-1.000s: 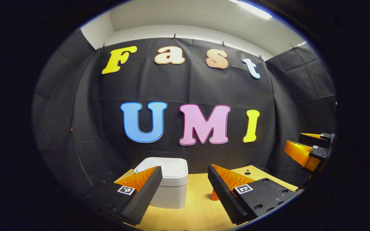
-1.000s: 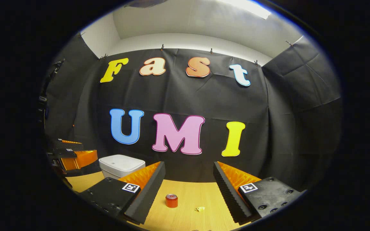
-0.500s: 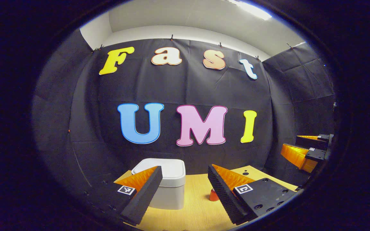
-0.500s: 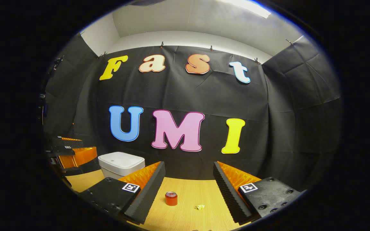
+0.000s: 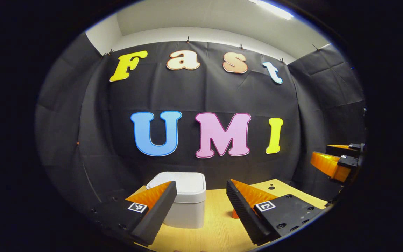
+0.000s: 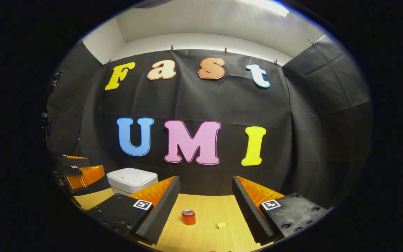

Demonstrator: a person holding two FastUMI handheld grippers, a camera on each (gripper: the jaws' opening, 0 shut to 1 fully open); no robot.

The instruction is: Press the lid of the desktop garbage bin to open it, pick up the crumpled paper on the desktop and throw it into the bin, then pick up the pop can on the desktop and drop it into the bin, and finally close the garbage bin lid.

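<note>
Bin (image 5: pixel 184 203) stands lid down on the desk (image 5: pixel 215 227), ahead of the left gripper (image 5: pixel 201 210), fingers apart | right gripper (image 6: pixel 205 210), fingers apart, faces can (image 6: pixel 188 217) and crumpled paper (image 6: pixel 220 225), both right of the bin | likely next: left gripper, the nearer, presses the lid

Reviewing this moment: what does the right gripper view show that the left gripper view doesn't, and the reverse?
Right gripper view: crumpled paper on the table, the pop can whole, the left gripper beside the bin. Left gripper view: the bin's front wall close up, the right gripper far off. Both: the bin with lid shut, the can, the table.
</note>
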